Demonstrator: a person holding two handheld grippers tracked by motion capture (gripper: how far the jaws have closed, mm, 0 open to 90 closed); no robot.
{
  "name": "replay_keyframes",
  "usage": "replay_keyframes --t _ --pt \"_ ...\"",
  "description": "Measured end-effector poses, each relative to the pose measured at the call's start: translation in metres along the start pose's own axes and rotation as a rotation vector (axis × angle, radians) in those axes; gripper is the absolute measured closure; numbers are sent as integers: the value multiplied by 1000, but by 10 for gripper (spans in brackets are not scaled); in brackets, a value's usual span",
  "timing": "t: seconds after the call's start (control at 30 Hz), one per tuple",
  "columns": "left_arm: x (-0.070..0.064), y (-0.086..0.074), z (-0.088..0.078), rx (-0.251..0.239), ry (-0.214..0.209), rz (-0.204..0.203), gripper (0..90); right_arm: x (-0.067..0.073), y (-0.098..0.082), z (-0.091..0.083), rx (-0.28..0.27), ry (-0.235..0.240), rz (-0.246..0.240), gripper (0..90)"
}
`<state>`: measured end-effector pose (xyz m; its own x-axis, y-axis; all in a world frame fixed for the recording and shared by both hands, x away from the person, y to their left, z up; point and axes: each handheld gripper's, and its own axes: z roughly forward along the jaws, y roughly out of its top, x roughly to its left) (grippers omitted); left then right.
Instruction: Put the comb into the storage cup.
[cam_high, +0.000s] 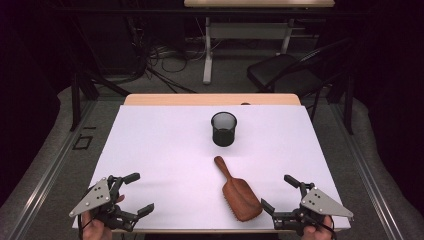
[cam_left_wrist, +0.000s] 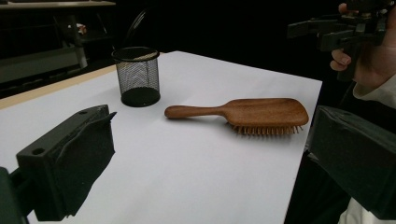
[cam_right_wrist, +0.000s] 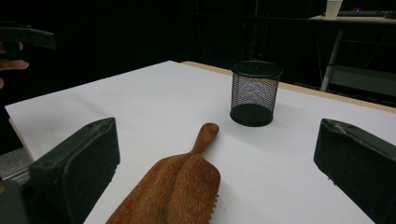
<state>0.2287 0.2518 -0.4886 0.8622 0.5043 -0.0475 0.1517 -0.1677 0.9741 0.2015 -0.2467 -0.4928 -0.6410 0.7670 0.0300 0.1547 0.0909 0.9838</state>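
Both hands sit low at the near edge, well apart — the left gripper (cam_high: 134, 192) and the right gripper (cam_high: 280, 192) each angle inward with jaws spread wide and nothing between them. The wrists seem roughly level — mostly cropped from view.

**Surroundings of the work table: findings**

A white sheet (cam_high: 165, 145) covers the table; a strip of bare wooden top (cam_high: 200, 99) shows along its far edge. Beyond it, on grey carpet (cam_high: 345, 125), stands a black chair (cam_high: 280, 70), to the right. A second table (cam_high: 250, 3) with white legs (cam_high: 207, 50) stands further back. Loose cables (cam_high: 165, 55) lie tangled on the floor beside that leg. A metal rail (cam_high: 50, 165) runs along the floor on the left, with a black square outline (cam_high: 82, 143) marked near it.
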Motion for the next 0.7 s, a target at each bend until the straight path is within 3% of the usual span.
replay_keyframes --t 0.4,0.6,0.7 --pt "1 -3 3 34 -11 -22 1 -3 -3 8 85 -19 12 0" --pt "3 -4 6 39 -6 -82 1 -1 -4 16 121 -7 34 0" --pt "4 -4 7 35 -3 -91 1 1 -4 17 133 -15 21 0"
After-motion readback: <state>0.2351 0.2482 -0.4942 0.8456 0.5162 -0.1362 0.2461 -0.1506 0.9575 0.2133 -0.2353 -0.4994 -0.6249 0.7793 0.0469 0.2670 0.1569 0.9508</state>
